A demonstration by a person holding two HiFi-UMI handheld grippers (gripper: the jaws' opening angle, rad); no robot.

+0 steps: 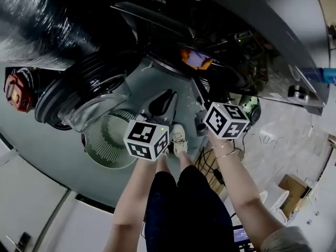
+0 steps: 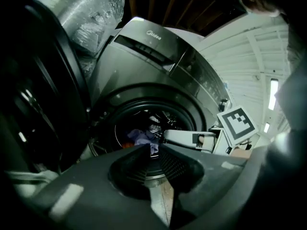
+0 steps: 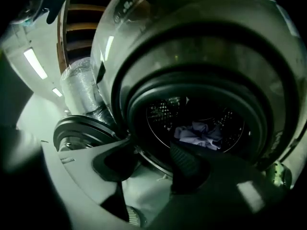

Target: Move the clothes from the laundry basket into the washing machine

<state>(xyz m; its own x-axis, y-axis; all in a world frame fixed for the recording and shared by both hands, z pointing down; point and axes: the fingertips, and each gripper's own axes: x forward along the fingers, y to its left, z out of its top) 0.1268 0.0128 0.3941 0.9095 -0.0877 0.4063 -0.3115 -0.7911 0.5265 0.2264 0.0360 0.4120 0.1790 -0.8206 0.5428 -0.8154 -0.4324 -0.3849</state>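
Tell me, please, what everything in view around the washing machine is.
washing machine: one, grey, straight ahead, open
door: one, dark, round, swung open to the left
clothes: small heap, purple and orange, inside the drum
laundry basket: one, green, on the floor below the door
duct hose: one, silver, upper left beside the machine
red object: one, far left; kind unclear
cardboard box: one, brown, on the floor at right
left gripper: one, jaws apart, nothing in it, facing the drum
right gripper: one, jaws apart, nothing in it, facing the drum
arms: two, bare
legs: two, dark trousers
shoes: light, on the floor
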